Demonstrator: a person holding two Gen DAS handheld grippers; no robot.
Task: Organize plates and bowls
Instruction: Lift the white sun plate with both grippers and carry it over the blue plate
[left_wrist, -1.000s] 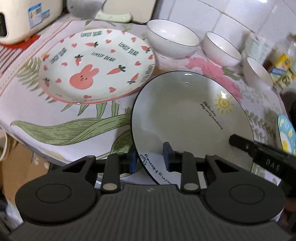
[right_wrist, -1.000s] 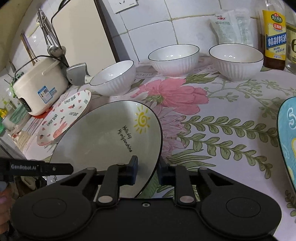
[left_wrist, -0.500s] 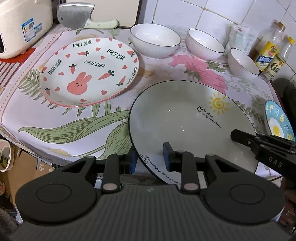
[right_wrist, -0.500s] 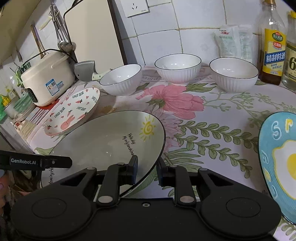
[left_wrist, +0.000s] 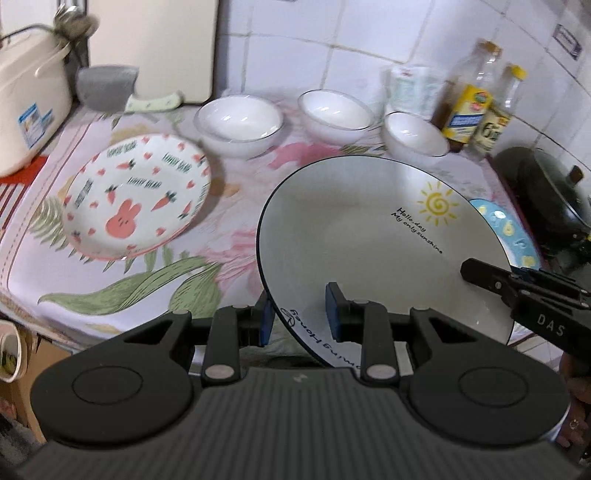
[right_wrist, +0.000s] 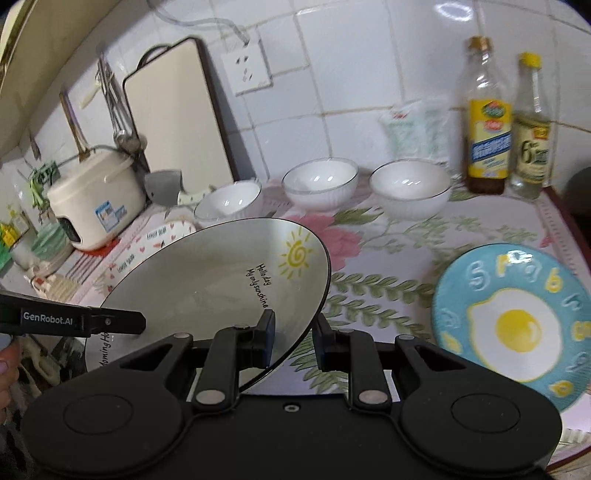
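we hold the sun plate (left_wrist: 369, 236) clear of the floral cloth (right_wrist: 461, 229), tilted, our left gripper (left_wrist: 298, 318) clamped on its near rim and our right gripper (right_wrist: 293, 341) clamped on the opposite rim. bunny plate (left_wrist: 136, 195) lies left, egg plate (right_wrist: 513, 325) right, three bowls (right_wrist: 319, 181) behind.

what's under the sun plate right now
The sun plate is held above the flowered tablecloth. In the left wrist view it covers part of the blue egg plate; the cloth beneath it is hidden.
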